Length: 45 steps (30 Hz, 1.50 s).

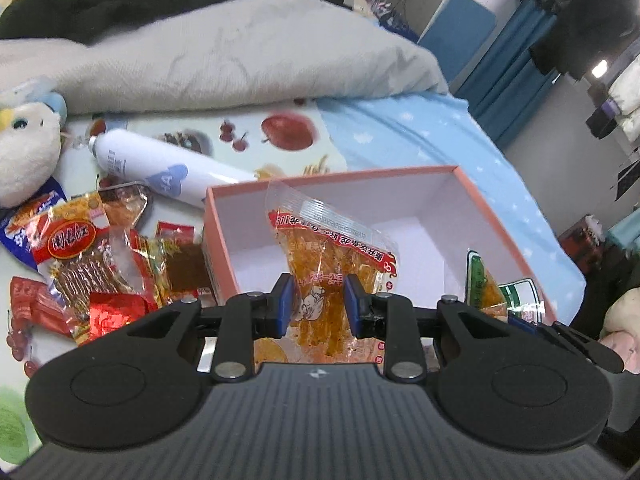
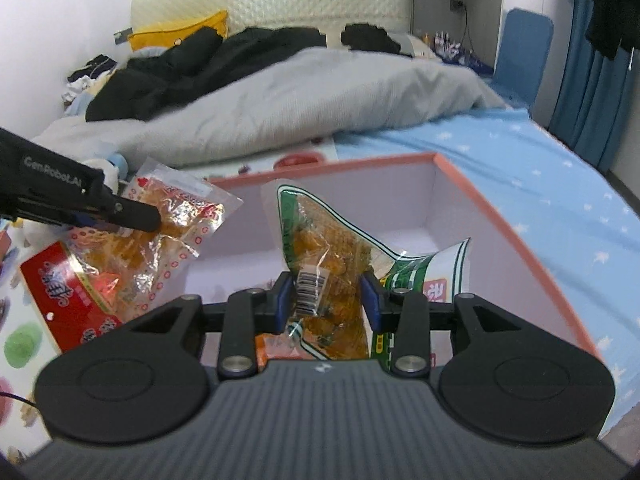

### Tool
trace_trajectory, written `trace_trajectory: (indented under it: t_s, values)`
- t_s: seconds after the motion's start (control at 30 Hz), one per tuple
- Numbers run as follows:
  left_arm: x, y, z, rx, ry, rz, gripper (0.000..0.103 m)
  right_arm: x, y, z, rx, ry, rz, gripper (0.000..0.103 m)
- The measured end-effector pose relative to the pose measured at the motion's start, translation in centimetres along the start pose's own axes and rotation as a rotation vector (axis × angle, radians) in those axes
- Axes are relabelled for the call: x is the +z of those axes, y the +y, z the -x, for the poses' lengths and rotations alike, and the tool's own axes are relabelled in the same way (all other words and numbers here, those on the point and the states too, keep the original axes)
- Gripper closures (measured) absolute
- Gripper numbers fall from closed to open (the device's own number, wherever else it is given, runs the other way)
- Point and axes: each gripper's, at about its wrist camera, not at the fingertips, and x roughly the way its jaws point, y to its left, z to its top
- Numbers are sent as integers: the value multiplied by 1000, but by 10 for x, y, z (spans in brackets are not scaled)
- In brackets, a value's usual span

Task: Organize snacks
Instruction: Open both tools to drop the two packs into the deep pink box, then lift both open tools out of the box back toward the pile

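Note:
My left gripper is shut on a clear packet of orange snack with red print, held upright over the near edge of the pink box. In the right wrist view, this left gripper comes in from the left with that packet at the box's left wall. My right gripper holds a green-and-white packet of orange snack upright over the box, with both blue pads against its sides. The green packet also shows at the right of the left wrist view. The box's white floor looks bare.
The box sits on a bed. A pile of red and orange snack packets lies left of the box on a fruit-print mat. A white spray can and a plush toy lie behind it. A grey duvet is heaped beyond, with blue sheet to the right.

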Motion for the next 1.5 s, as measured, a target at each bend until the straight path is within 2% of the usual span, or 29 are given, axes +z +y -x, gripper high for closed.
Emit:
trace_trajectory:
  t_s: [0.13,0.2,0.23,0.27,0.3,0.57,1.07,1.27,1.5]
  values:
    - [-2,3,-10,22,24,-22,68,-9,-7,-12,23,37,-57,55]
    - [-1,4,-11,37,38,-24,59,-11,-7,-15,20,54,-56,47]
    - [0,3,-10,35,43,-38,48,-10,-8,-15,18,55,-63,44]
    - [1,2,-9,41,42,-57,41,-9,-10,-14,16,50,-83,35]
    - [2,0,-6,50,32,-71,40,-8,-11,-12,11,43,-106,28]
    - [9,-10,35,30,-45,-114,39,7,-11,16,15,-28,-108,28]
    - [3,-8,176,30,-285,-168,38,52,42,113,86,-248,-55,28]
    - [-31,4,219,64,-364,-177,36,47,69,133,132,-275,-56,28]
    - [-76,26,245,89,-364,-164,35,21,98,146,149,-260,-35,28]
